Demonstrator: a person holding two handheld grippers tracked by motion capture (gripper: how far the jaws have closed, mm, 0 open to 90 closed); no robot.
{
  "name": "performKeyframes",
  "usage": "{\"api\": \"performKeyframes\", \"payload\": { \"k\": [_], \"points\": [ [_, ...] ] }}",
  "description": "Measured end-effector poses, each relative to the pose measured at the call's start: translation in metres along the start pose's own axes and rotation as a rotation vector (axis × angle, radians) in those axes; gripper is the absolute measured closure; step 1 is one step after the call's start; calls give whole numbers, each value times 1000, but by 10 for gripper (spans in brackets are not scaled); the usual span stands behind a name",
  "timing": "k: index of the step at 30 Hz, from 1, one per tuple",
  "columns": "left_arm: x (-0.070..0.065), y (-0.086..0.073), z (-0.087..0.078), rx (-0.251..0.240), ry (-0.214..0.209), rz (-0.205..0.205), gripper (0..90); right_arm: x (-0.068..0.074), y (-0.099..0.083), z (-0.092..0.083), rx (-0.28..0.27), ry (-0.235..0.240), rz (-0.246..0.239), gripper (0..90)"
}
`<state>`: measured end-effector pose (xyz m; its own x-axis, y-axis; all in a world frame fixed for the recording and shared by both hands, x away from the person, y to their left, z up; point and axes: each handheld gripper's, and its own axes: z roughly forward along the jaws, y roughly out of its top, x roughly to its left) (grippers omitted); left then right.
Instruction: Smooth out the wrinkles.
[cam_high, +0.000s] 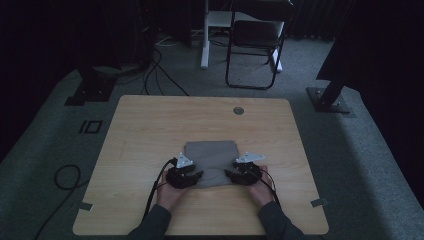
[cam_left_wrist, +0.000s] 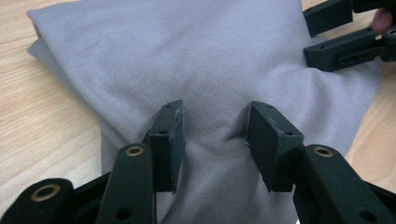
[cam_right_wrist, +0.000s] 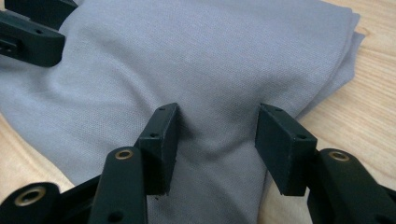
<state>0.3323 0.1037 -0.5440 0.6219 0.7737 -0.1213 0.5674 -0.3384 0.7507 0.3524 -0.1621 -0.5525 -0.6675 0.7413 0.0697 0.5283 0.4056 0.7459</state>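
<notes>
A folded grey cloth lies flat on the wooden table, near its front middle. My left gripper sits at the cloth's near left corner, my right gripper at its near right corner. In the left gripper view the jaws of the left gripper stand apart, tips down on the cloth, with a soft ridge of fabric between them. The right gripper stands the same way on the cloth, near its folded edge. Neither pair of pads squeezes the fabric.
A round grommet is set in the table's far side. Beyond the table stand a black folding chair, a white desk leg and dark stand bases. Cables run across the grey carpet.
</notes>
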Motion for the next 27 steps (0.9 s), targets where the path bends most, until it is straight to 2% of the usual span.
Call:
{"api": "performKeyframes", "payload": {
  "k": [14,22,27],
  "points": [
    [12,8,8,-2,42,-19,559,-5,9,12,-10,-18,14,492],
    [23,15,14,-3,67,-36,557,-9,17,20,-16,-33,27,491],
    [31,20,16,4,67,-48,556,-12,24,27,-17,-39,31,490]
  ]
}}
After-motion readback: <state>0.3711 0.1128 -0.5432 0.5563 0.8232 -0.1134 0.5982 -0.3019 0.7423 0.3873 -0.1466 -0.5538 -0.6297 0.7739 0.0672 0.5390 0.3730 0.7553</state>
